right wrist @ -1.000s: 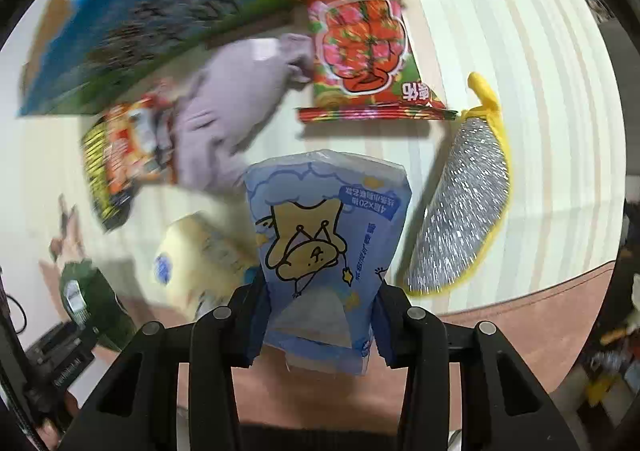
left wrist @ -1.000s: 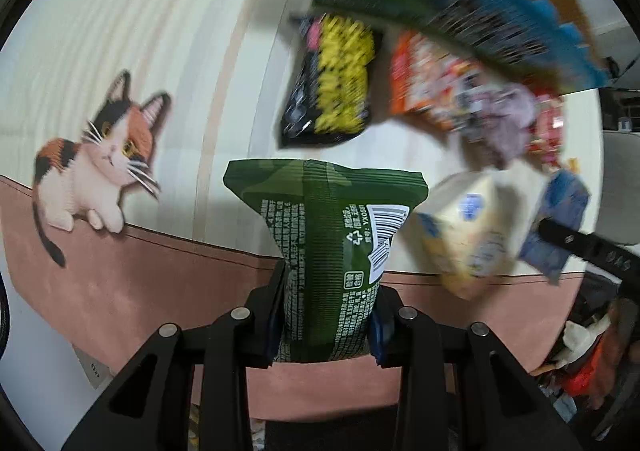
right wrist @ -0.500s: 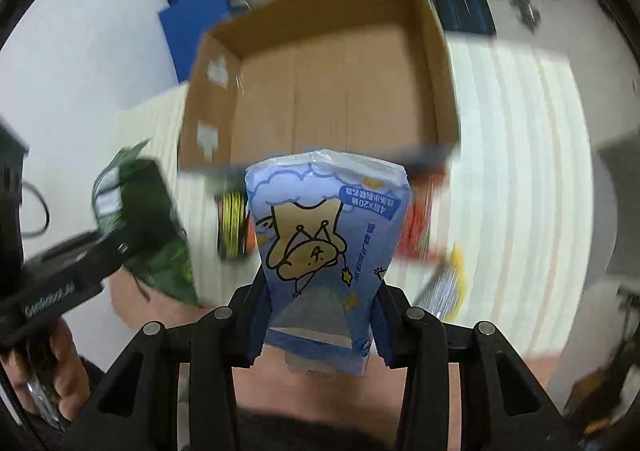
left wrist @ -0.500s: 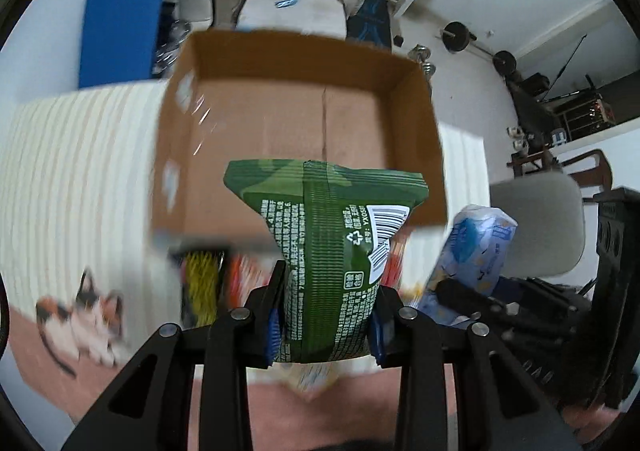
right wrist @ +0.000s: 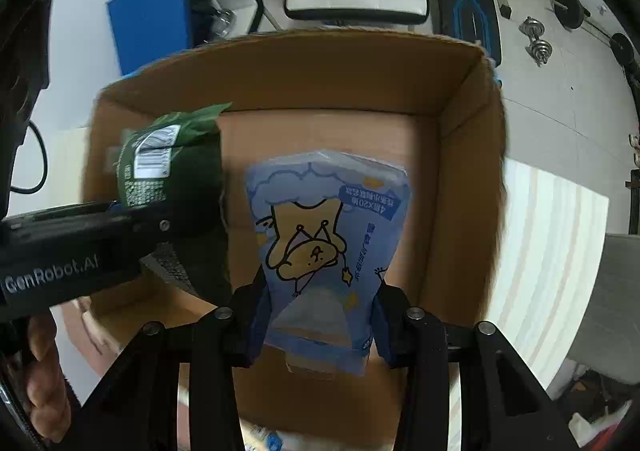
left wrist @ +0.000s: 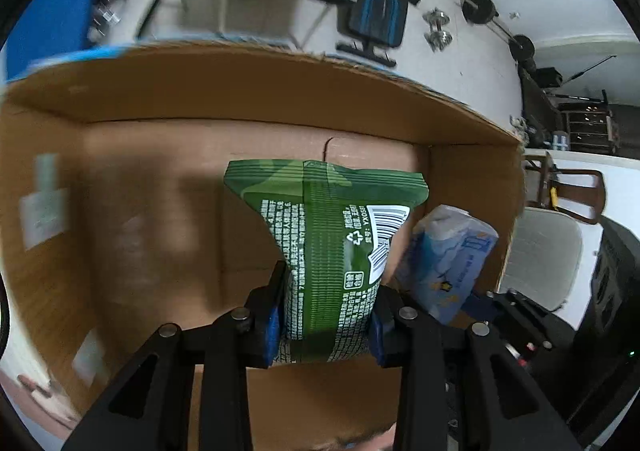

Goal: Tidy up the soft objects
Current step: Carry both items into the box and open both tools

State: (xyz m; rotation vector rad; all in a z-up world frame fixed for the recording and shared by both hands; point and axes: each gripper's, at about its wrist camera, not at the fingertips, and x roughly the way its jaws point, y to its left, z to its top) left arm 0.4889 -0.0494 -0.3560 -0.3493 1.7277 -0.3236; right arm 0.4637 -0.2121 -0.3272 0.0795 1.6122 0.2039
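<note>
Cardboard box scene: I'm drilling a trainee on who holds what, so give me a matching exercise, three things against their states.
Things:
1. green packet
2. blue tissue pack
3. cardboard box

States:
a. open-topped, nothing seen lying on its floor
b. clamped in the right claw
c. clamped in the left claw

Pairs: 1-c, 2-b, 3-a

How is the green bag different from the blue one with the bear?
The green crinkly snack bag is dark with a barcode; the light blue tissue pack shows an upside-down cartoon bear. The left gripper holds green, the right gripper blue. Both hang over the cardboard box.
</note>
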